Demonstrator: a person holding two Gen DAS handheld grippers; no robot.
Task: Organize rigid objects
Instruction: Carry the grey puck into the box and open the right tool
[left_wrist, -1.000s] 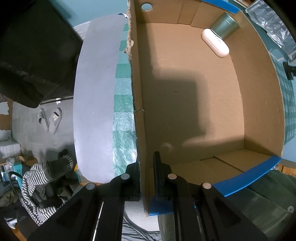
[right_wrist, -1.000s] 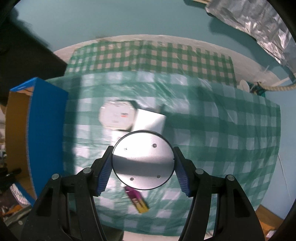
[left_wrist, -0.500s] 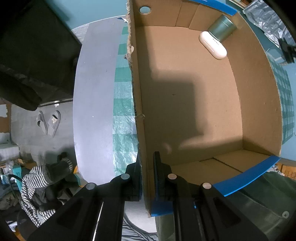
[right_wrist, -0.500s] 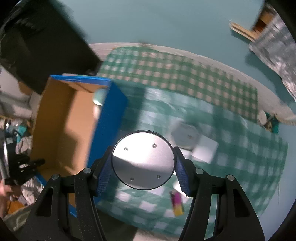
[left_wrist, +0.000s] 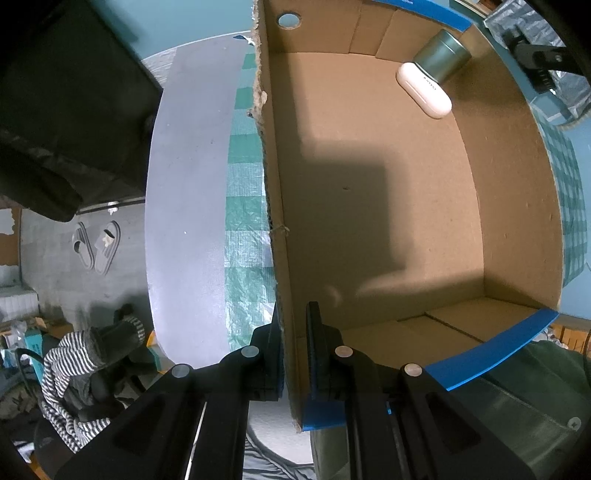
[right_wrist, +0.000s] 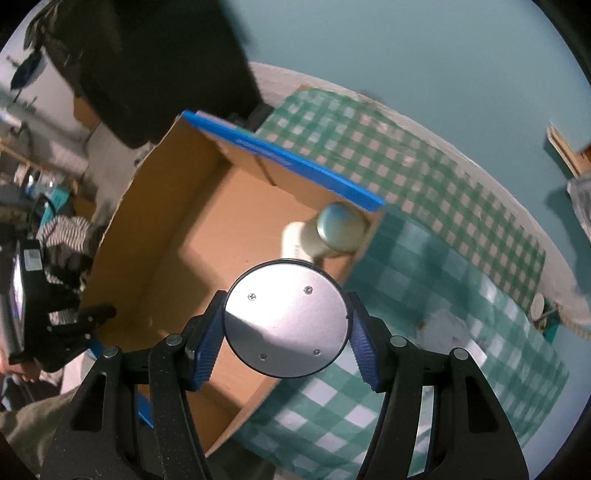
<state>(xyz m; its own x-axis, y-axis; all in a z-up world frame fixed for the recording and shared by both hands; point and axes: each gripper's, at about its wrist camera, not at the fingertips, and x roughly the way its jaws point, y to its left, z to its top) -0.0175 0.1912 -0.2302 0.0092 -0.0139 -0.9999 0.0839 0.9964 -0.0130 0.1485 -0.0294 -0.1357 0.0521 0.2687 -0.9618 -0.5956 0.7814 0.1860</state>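
Note:
My left gripper (left_wrist: 293, 334) points down and is shut on the near wall of an open cardboard box (left_wrist: 275, 192), one finger outside, one inside. Inside the box, at its far right corner, a white oval case (left_wrist: 424, 89) lies against a round metal tin (left_wrist: 441, 55). My right gripper (right_wrist: 286, 325) is shut on a round silver disc-shaped object (right_wrist: 286, 318), held between the blue pads above the box's right wall (right_wrist: 255, 402). In the right wrist view the tin (right_wrist: 338, 229) and the white case (right_wrist: 293, 240) sit blurred in the box corner. My left gripper (right_wrist: 79, 325) shows at the box's left wall.
The box stands on a table with a green checked cloth (right_wrist: 424, 266). A white object (right_wrist: 476, 354), blurred, lies on the cloth to the right. Slippers (left_wrist: 98, 245) and striped clothing (left_wrist: 74, 354) lie on the floor left of the table. A dark bag (left_wrist: 62, 99) hangs at upper left.
My right gripper has carried the silver disc leftward from over the checked cloth to above the box and rolled. The left gripper has kept its hold on the box wall.

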